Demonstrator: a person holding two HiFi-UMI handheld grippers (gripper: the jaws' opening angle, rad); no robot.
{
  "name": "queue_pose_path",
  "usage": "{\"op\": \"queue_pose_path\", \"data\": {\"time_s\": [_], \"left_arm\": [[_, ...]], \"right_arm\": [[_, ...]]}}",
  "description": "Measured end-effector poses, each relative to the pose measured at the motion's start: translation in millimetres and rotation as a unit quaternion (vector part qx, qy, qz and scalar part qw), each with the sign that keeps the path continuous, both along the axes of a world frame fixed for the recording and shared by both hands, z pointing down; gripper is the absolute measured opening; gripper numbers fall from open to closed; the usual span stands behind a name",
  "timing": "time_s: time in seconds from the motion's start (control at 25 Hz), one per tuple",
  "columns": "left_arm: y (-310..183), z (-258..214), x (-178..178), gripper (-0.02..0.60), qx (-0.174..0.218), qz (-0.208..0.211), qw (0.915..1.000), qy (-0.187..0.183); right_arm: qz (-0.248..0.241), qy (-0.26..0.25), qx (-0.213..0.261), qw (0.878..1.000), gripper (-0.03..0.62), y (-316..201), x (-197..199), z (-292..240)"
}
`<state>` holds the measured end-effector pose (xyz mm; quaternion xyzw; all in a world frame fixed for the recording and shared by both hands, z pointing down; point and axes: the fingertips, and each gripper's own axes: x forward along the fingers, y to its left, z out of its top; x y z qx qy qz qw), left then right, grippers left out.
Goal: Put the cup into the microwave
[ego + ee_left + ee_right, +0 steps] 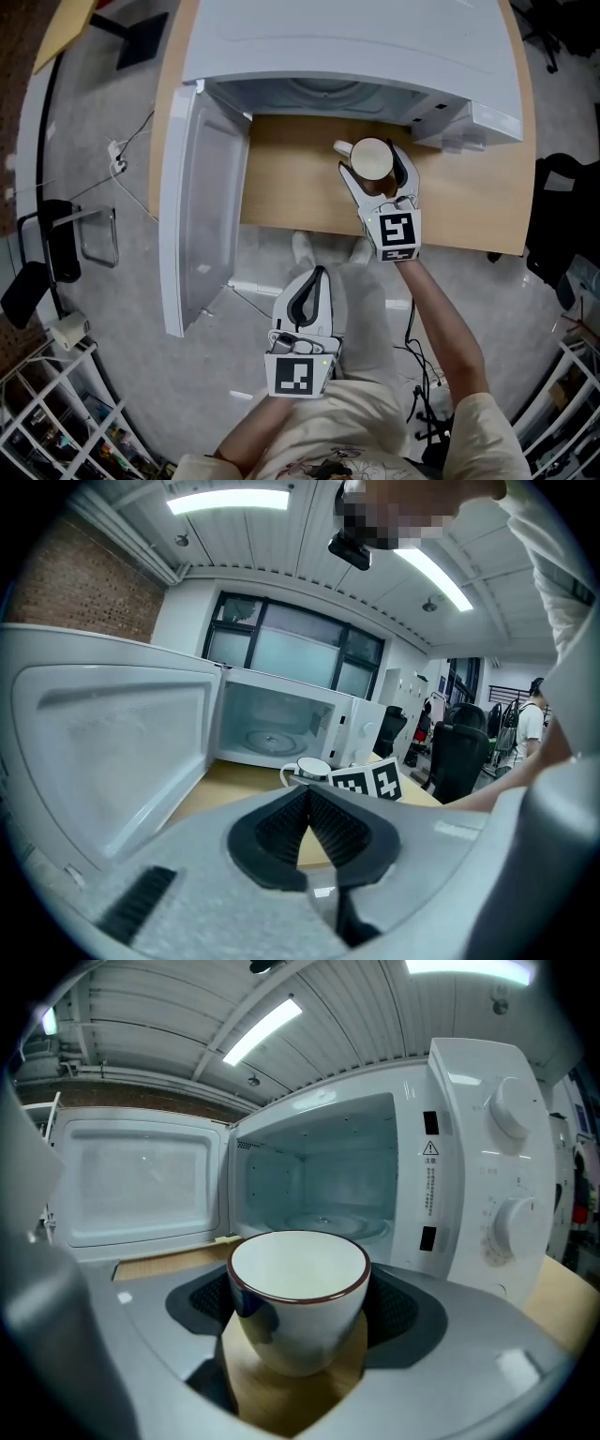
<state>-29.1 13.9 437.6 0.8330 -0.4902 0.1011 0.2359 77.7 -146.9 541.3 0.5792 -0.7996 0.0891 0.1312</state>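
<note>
My right claw (377, 161) stands wide, its jaws on either side of the cup (298, 1297), and I see no firm press of the pads on it. The cup is white with a dark rim. It stands upright on the worktop (469, 197), just in front of the microwave (356, 47), at the right end of the oven's mouth and nearer the oven than the worktop's near edge. Its handle points left. The door (202, 206) is swung fully open on the left and reaches out past the worktop's near edge. My left claw (309, 794) is closed with its tips meeting and nothing in it, held off the worktop, short of its near edge.
</note>
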Motion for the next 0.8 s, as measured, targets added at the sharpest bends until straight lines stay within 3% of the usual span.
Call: {"op": "queue_pose_path", "data": {"time_s": [0.48,0.8], "left_arm": [[-7,1,-1,0.002,0.001,-0.002,1.0,0.004],[-10,-2,-7,0.002,0.003,-0.006,1.0,0.005]], "right_arm": [[0.006,0.008,-0.017,1.0,0.399,0,1,0],[-0.003,-0.012,0.019,1.0,0.399,-9,-9,-42]]}}
